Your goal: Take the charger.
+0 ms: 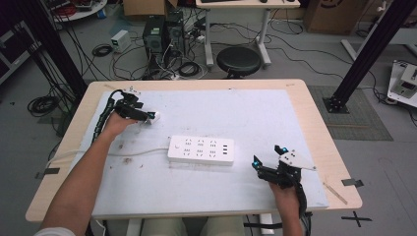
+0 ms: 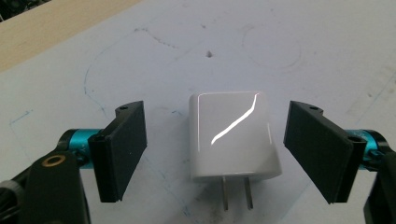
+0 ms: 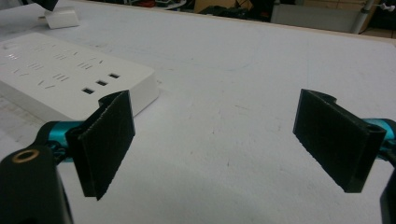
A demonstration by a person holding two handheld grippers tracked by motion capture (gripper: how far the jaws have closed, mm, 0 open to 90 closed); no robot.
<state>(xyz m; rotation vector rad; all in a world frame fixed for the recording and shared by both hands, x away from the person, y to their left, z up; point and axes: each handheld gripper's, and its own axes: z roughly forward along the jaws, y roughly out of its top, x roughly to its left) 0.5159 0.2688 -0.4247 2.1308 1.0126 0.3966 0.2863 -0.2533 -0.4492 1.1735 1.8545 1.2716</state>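
Black jaws on the left gripper (image 2: 212, 154) stand wide apart, one on each side of a shiny white charger (image 2: 233, 135), and neither one touches it. The charger lies flat on the table (image 1: 255, 105) near the far left corner, with its two metal pins (image 2: 236, 191) pointing back toward the gripper. I think the squeeze comes next, and this is where it could go wrong. The charger is smooth and glossy, so it could slip or pop out if the jaws close on just its edges. If one jaw gets there first, it may push the charger sideways or spin it.

The right gripper (image 1: 269, 156) is wide open too and holds nothing. It rests near the right end of the near edge. The white power strip (image 1: 200, 150) lies in the middle of the table, just beside that gripper. Its cord (image 1: 137, 153) runs off toward the left edge, and the left arm could snag it.
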